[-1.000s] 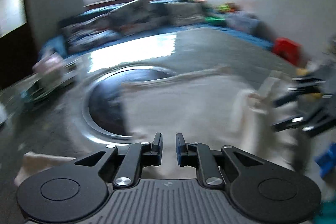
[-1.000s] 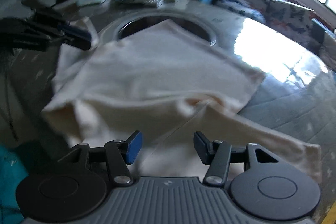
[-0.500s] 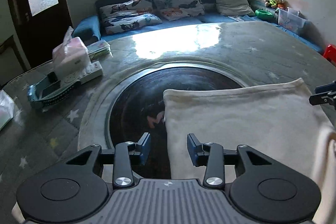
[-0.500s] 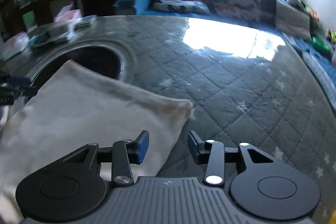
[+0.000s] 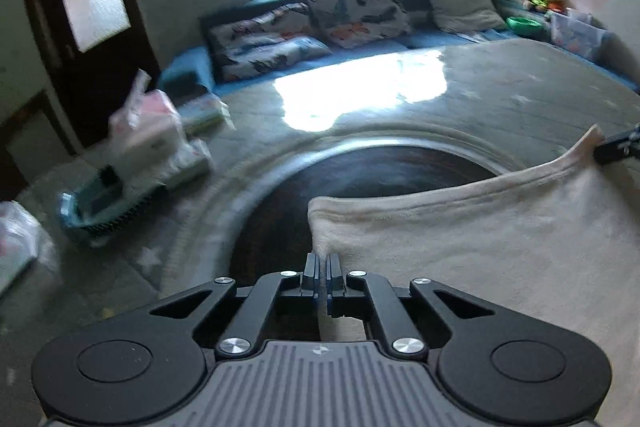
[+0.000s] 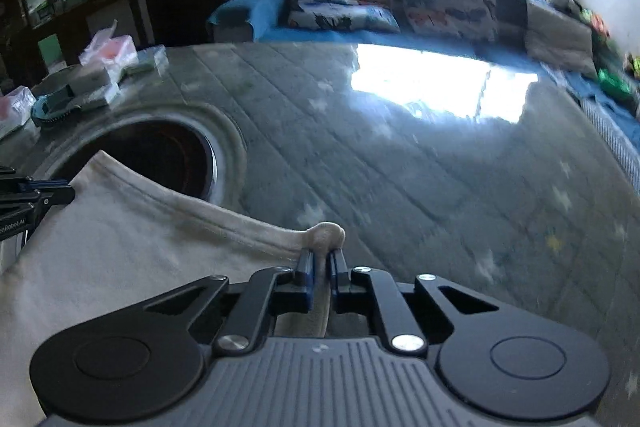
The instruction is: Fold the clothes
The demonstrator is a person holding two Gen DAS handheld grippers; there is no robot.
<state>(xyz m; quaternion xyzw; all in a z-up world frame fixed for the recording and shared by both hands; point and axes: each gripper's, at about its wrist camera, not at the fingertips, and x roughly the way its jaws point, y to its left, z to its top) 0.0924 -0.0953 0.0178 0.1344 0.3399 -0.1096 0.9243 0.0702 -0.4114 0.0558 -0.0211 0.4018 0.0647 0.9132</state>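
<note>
Your left gripper [image 5: 321, 277] jaws clamp near corner of cream knit cloth [image 5: 480, 239]; your right gripper [image 6: 321, 277] jaws pinch its far hem corner over grey quilted table [image 6: 440, 167].

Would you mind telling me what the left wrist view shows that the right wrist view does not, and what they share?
Only the left wrist view shows the left gripper shut at the cream garment's near left edge, with the green bowl on the sofa. Only the right wrist view shows the right gripper shut on a bunched corner of that garment. Both show the garment, the round dark recess and the butterfly cushions.
</note>
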